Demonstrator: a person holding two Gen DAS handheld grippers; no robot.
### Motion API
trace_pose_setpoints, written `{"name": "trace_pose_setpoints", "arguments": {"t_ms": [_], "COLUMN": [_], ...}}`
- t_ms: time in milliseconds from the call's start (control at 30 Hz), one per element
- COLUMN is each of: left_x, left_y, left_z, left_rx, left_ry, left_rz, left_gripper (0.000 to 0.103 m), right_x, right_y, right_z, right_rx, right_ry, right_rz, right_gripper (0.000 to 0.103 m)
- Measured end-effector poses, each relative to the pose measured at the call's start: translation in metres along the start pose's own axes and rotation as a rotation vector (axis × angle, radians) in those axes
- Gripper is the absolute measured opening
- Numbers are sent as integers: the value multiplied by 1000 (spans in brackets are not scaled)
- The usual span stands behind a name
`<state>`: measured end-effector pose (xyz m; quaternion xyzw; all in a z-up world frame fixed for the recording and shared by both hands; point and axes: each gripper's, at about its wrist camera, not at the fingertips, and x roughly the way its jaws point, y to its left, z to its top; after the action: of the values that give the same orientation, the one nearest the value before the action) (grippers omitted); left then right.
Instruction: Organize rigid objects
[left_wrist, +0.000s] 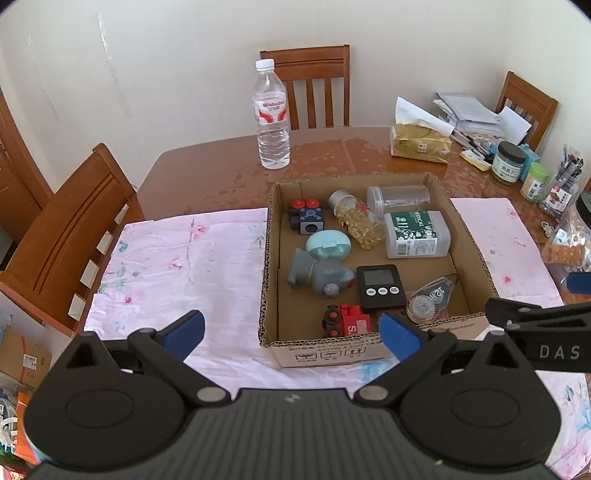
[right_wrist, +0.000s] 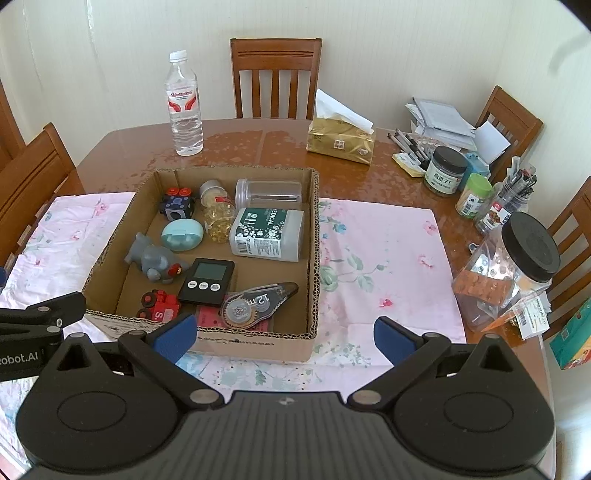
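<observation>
Nine small items already lie inside the box (right_wrist: 312, 258), which sits on the pink cloth (right_wrist: 376, 258) just ahead of both grippers, so the sorting looks nearly or wholly done, as far as these views show. Largest among them, the white medical bottle (right_wrist: 267, 234) lies on its side toward the far right of the box, with a clear jar (right_wrist: 269, 192) beyond it and a capsule bottle (right_wrist: 217, 214) to its left. Nearer the grippers lie a grey elephant toy (right_wrist: 155, 262), a black timer (right_wrist: 207, 280), a tape dispenser (right_wrist: 255, 301), a teal case (right_wrist: 182, 235), a red train toy (right_wrist: 160, 304) and, at the far left corner, a dark blue toy (right_wrist: 177, 205). Nothing loose lies on the cloth beside the box. Whether the water bottle (right_wrist: 183, 107), standing well beyond the box, belongs to the task I cannot tell. Left gripper (left_wrist: 291, 334) and right gripper (right_wrist: 284, 334) both hang spread wide and empty before the box's near wall.
</observation>
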<state>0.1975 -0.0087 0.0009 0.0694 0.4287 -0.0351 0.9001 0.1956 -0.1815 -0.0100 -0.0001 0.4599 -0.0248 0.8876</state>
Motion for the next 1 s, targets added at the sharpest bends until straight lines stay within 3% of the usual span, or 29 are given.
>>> {"name": "trace_pose_setpoints", "arguments": {"t_ms": [1000], "left_x": [0], "left_y": [0], "left_z": [0], "left_rx": [-2], "left_ry": [4], "left_rz": [32], "left_gripper": [101], "right_x": [0], "right_y": [4], "right_z": [0], "right_rx": [-9], "right_ry": [4], "right_rz": [14], "right_gripper": [103]}}
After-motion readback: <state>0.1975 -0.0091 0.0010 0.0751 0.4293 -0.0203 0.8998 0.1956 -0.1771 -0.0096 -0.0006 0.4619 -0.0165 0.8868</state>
